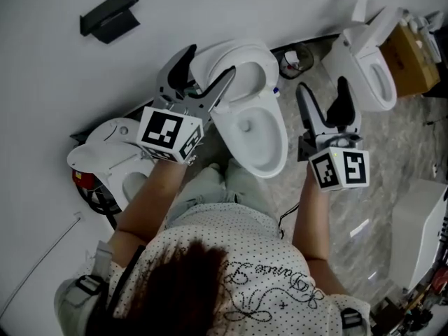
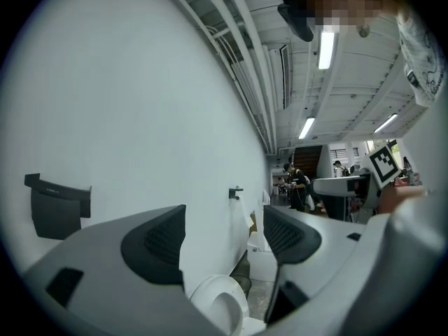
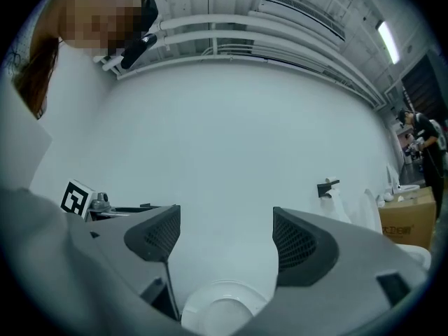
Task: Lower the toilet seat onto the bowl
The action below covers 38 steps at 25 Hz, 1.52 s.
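Note:
A white toilet stands against the wall in the middle of the head view, its bowl (image 1: 253, 128) open. Its seat (image 1: 241, 61) is raised and leans back toward the wall. My left gripper (image 1: 210, 61) is open at the seat's left rim, one finger (image 1: 222, 86) lying close over that rim; I cannot tell whether it touches. In the left gripper view the seat ring (image 2: 218, 303) shows low between the spread jaws of that gripper (image 2: 224, 236). My right gripper (image 1: 323, 84) is open to the right of the bowl, holding nothing. The ring (image 3: 224, 306) also appears below it (image 3: 227, 236).
A second toilet (image 1: 112, 152) stands at the left and a third (image 1: 371, 72) at the right. A cardboard box (image 1: 413, 54) sits beyond that one. A small bin (image 1: 297, 60) is by the wall, and a black holder (image 1: 108, 14) hangs on it. Grey marbled floor (image 1: 392, 145) spreads right.

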{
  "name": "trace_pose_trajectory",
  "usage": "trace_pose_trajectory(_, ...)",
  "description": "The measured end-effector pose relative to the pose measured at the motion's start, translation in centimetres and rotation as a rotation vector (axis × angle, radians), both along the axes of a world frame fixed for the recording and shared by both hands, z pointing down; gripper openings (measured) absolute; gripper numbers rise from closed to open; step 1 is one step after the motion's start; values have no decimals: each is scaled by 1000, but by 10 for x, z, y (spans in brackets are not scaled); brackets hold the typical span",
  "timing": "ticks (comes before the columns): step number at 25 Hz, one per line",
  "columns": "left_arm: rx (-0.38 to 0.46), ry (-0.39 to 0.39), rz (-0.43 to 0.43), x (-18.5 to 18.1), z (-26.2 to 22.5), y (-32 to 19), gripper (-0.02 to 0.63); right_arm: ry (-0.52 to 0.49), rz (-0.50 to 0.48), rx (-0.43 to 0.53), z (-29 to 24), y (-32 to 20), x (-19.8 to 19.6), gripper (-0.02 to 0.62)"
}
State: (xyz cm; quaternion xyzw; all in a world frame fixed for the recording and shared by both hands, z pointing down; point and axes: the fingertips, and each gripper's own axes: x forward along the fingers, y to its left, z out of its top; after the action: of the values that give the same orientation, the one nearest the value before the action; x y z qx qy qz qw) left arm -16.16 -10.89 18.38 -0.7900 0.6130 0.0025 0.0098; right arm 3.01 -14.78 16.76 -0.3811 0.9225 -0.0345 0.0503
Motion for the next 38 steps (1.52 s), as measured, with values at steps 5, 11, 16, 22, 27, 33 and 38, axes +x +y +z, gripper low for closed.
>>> trace_pose_trajectory(5, 7, -5, -60, 8, -4, -23, 331, -20, -55, 8, -4, -35, 10, 411)
trace_pose_trajectory(11, -20, 2, -95, 0, 6, -45, 331, -22, -99, -25, 6, -66, -3, 408)
trace_pose_trajectory(16, -30, 16, -83, -20, 18, -73, 331, -6, -104, -49, 19, -90, -29, 407)
trace_pose_trajectory(22, -37, 40, -15, -44, 33, -113, 331, 28, -106, -127, 49, -122, -68, 371)
trace_pose_trajectory(27, -57, 57, 24, -72, 53, -144, 331, 87, -157, -219, 90, -147, -118, 322)
trace_pose_trajectory(33, -105, 72, 35, -90, 75, -167, 330, 191, -201, -323, 149, -173, -160, 307)
trace_pose_trajectory(38, -131, 82, 42, -107, 91, -180, 325, 270, -224, -407, 201, -190, -185, 256)
